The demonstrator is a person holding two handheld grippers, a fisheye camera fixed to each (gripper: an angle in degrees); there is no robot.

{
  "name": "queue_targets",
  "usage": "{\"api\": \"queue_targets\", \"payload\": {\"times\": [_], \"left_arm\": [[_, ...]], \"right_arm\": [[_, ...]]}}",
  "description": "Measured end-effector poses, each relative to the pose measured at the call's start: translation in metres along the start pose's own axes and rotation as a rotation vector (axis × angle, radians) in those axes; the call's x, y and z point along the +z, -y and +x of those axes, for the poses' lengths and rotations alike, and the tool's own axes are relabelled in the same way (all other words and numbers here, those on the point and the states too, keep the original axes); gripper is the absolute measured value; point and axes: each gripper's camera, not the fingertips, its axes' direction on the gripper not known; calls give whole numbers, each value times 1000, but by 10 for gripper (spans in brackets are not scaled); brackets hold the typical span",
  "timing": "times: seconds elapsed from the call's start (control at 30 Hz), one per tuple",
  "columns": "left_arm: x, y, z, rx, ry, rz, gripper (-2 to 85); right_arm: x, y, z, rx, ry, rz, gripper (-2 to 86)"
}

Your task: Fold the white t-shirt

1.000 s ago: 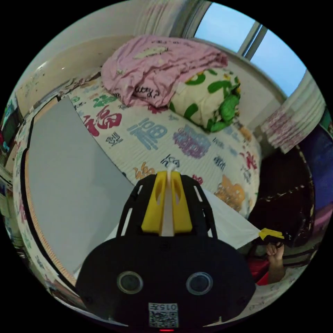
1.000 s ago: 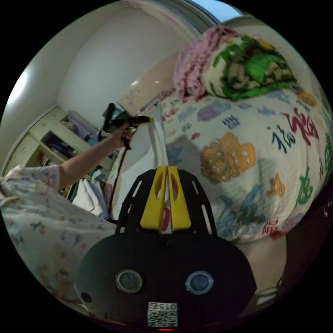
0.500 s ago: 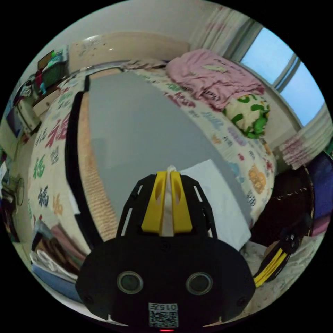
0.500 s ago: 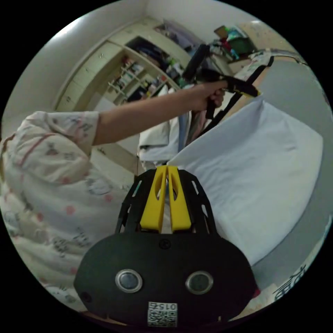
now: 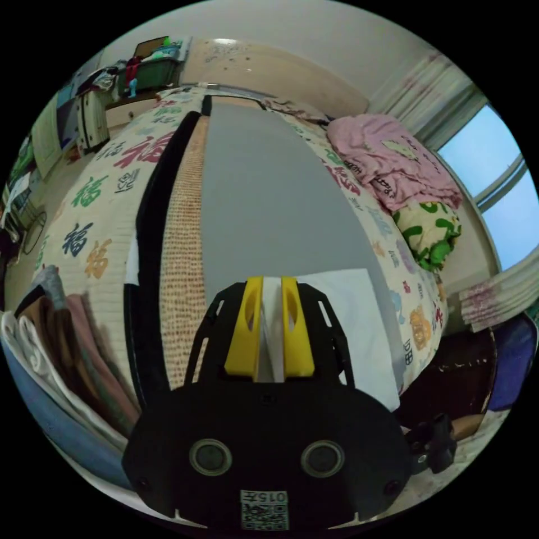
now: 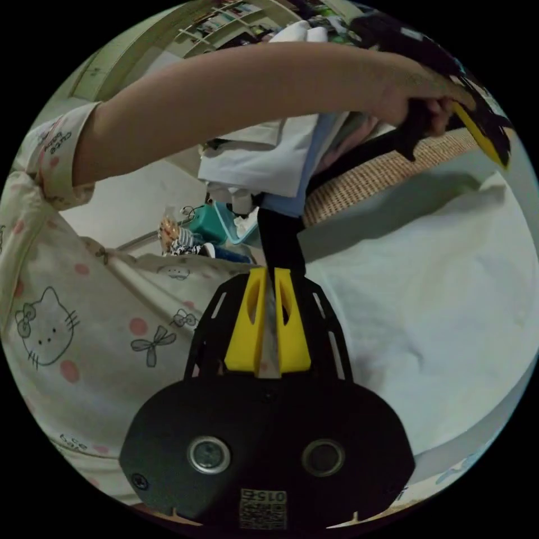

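My left gripper view sits low over the near end of the grey mat (image 5: 264, 191), facing along the bed toward the window (image 5: 494, 191). My right gripper view faces across the shirt (image 6: 449, 314) – close – toward the shelves. Both share shirt and mat.

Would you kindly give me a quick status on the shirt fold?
Left tool shut on white t-shirt. Right tool shut on it. Shirt lies on grey board. Nothing in the way.
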Motion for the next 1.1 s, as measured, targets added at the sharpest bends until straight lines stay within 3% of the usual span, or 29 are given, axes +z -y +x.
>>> {"api": "queue_targets", "payload": {"times": [0.1,0.2,0.3,0.37,0.43,0.7,0.9,1.1], "left_arm": [[25,-7,-3,40,103,-69,61],[22,-18,-19,48,124,-39,71],[14,-26,-56,-12,47,-6,98],[15,-30,-82,-57,-34,8,113],[23,-30,-105,-91,-122,-7,122],[46,-16,-169,-142,-227,-38,116],[39,1,-209,-175,-401,-86,67],[-40,13,-212,-108,-312,20,31]], "right_arm": [[-21,-8,23,-20,-62,59,41],[-72,-38,73,87,-131,264,46],[-129,-94,160,380,-198,515,65],[-162,-151,241,694,-166,721,89],[-176,-182,292,832,-143,821,101],[-153,-181,450,942,-143,653,120],[-112,-195,514,971,-192,604,49],[-75,-244,529,943,-238,619,18]]}}
